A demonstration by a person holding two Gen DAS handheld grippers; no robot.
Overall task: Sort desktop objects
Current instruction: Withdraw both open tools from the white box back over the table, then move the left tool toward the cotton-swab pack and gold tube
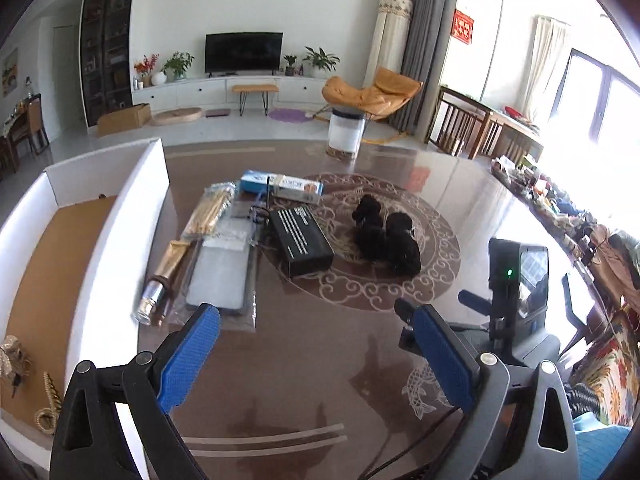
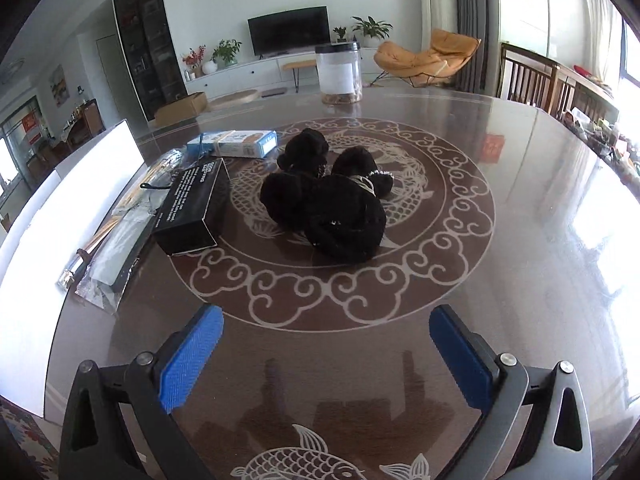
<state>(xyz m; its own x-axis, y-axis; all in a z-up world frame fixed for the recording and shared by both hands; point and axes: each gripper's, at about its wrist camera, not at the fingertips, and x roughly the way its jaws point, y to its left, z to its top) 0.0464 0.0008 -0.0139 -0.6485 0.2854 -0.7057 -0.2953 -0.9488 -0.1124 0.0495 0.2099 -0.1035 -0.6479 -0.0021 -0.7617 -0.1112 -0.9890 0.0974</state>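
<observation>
I see a brown table (image 2: 500, 240) patterned with cream scrollwork, a black box (image 2: 192, 208), black fuzzy bundle (image 2: 332, 208), blue pads (image 2: 192, 360).

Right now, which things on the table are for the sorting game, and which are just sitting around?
For sorting: black box, black plush toy, blue and white carton, gold tube, clear packet, white bin.

Just lying about: plastic jar, clutter at the table's far edge.

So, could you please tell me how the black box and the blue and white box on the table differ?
The black box is dark with white print; the blue and white box is pale with blue ends. The black box looks bulkier, the blue and white one slimmer and flatter. The black box lies nearer the grippers, the other behind it. Both are rectangular cartons lying flat on the table.
</observation>
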